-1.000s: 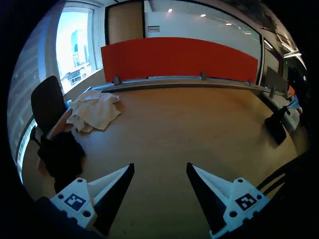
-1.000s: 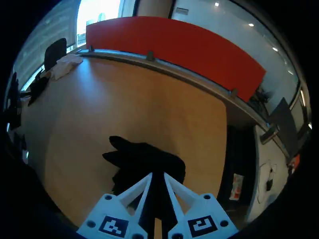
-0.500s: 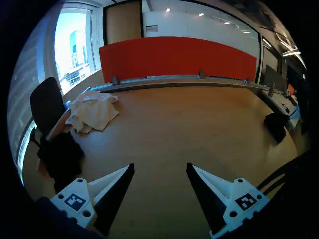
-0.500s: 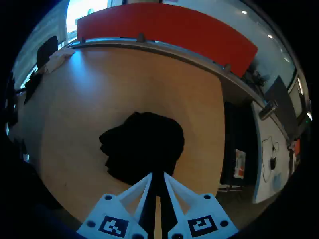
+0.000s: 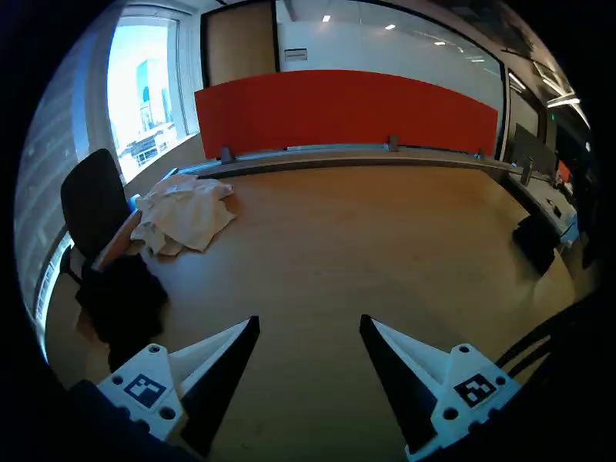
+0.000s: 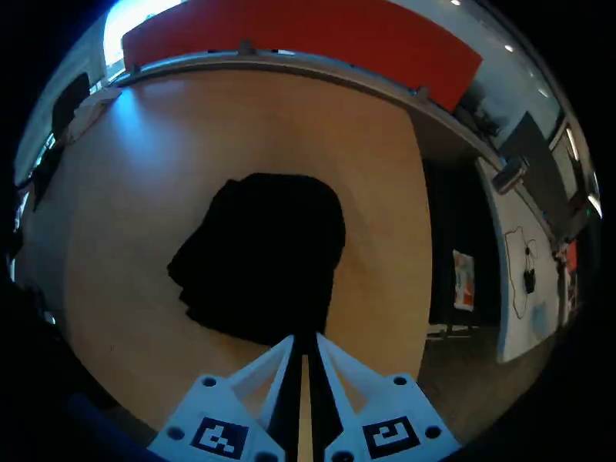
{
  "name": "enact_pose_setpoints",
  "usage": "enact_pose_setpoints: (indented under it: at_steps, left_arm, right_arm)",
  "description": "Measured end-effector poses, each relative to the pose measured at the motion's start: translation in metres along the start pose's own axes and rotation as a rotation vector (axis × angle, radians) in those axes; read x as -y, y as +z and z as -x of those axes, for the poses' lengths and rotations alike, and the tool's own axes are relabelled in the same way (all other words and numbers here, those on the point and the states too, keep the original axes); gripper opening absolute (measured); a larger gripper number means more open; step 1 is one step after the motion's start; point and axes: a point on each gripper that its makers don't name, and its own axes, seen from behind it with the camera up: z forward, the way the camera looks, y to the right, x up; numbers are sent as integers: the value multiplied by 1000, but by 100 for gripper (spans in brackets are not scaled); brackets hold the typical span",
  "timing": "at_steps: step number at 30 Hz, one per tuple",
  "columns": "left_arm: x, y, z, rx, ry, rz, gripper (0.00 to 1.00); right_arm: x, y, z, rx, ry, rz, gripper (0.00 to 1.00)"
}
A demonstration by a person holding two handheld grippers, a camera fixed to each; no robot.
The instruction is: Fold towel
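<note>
I am working in an office: a long wooden desk [image 5: 346, 231] runs up to a red divider screen [image 5: 346, 108] fixed along its far edge, and a black office chair [image 5: 92, 200] stands at one end. Behind the screen I see a glass partition wall [image 5: 385, 50] and recessed ceiling lights [image 5: 389, 28]. A tall window [image 5: 142, 92] gives onto city buildings, and what looks like a dark monitor [image 6: 531, 142] stands at the next desk.

The middle of the wooden table [image 5: 346, 231] lies bare and open ahead of the left gripper [image 5: 308, 317]. A cream cloth heap [image 5: 185, 214] and a dark bundle [image 5: 119, 300] crowd its left edge; a red partition [image 5: 346, 112] walls the far side. A black towel [image 6: 262, 254] covers the wood straight before the right gripper [image 6: 306, 337].
</note>
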Motion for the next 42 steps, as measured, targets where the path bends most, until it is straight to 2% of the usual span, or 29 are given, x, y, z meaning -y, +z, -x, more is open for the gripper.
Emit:
enact_pose_setpoints:
  at_steps: [15,28,34,42]
  left_arm:
    - [0,-1,2,6,7,-7,97]
    - [1,0,0,5,13,-9,97]
    - [0,0,-1,2,15,-7,97]
    - [3,-1,-3,-4,16,-7,97]
  right_arm:
    - [0,29,24,96,42,41,5]
    - [-1,33,26,94,57,56,7]
    - [-2,30,26,83,59,65,14]
    - [-1,23,27,64,64,81,33]
